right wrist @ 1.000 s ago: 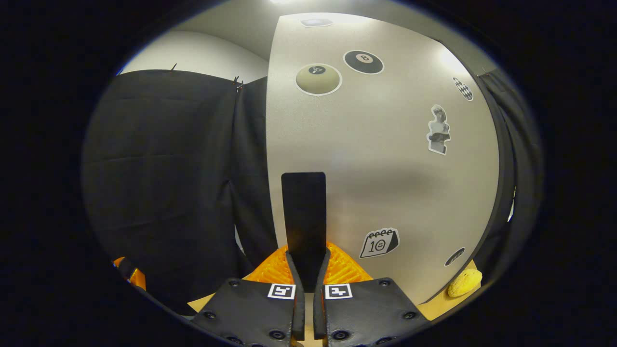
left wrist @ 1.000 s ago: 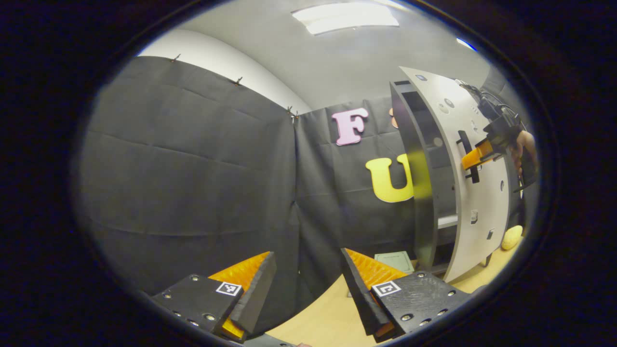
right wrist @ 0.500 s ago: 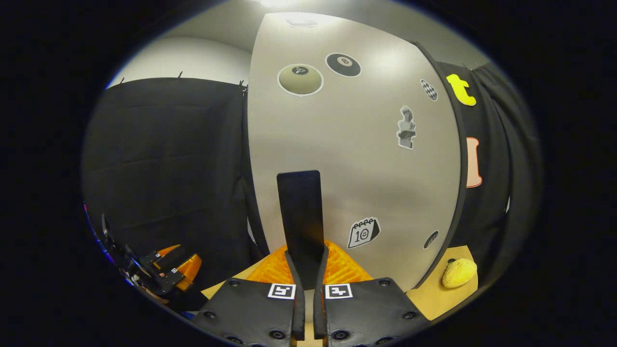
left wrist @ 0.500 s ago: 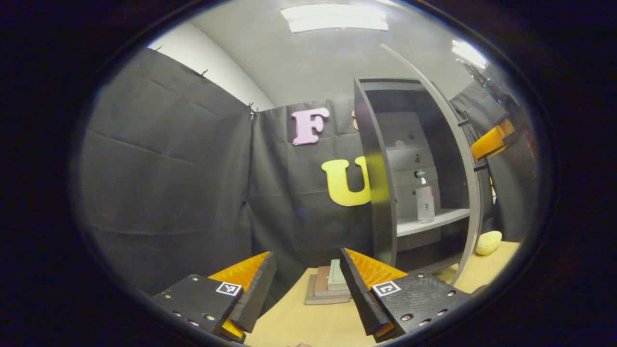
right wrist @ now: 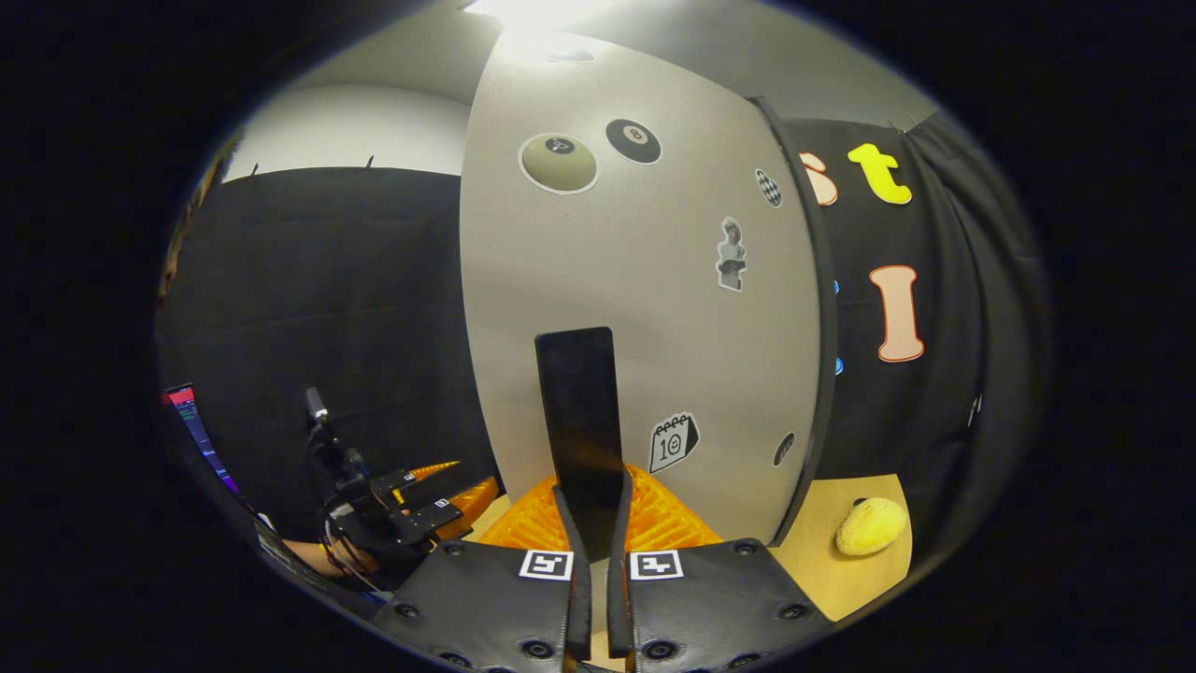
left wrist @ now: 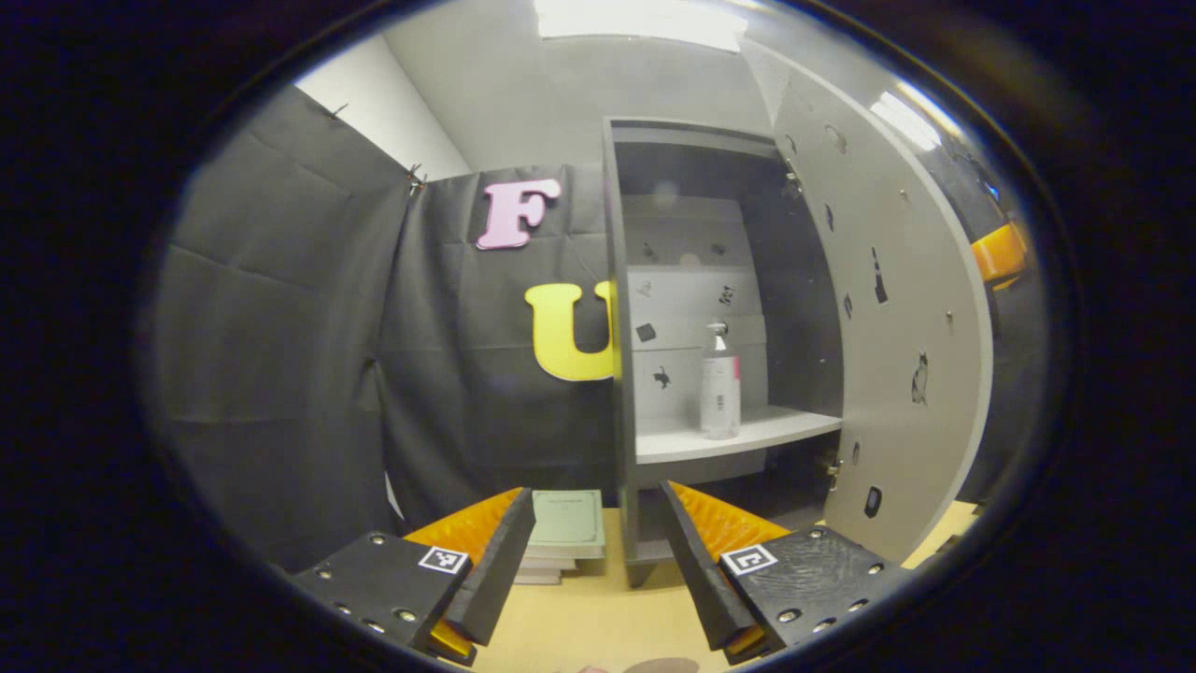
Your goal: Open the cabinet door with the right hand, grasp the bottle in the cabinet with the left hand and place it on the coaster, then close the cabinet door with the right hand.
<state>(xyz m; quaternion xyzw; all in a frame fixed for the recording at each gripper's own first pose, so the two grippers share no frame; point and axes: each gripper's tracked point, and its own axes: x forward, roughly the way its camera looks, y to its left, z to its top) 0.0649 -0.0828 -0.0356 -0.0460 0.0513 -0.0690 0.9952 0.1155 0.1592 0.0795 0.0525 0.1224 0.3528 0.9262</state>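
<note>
Left gripper (left wrist: 593, 561): fingers spread wide with nothing between them; it is low in front of the cabinet, over the light wooden surface (left wrist: 598, 622). In the right gripper view it sits low at the left, held by a hand (right wrist: 322, 553).
Stack of flat coasters (left wrist: 563, 533): lies on the surface just left of the cabinet's foot; the top one is pale green and square.
Grey cabinet (left wrist: 621, 374): stands open, its left wall edge upright beside the coasters.
Room for moving: the space from the left gripper up to the shelf is open, bounded by the cabinet's left wall and the swung-out door.
White shelf (left wrist: 738, 435): front edge faces the left gripper.
Clear plastic bottle with a white label (left wrist: 720, 383): upright on the shelf, near the middle, apart from both side walls.
Grey cabinet door with stickers (left wrist: 888, 327): swung wide to the right, its inner face showing.
Right gripper (right wrist: 590, 523): closed on the flat black door handle (right wrist: 579, 421), both fingers pressing its sides on the door's outer face.
Yellow lumpy object (right wrist: 871, 525): on the surface right of the door's lower edge.
</note>
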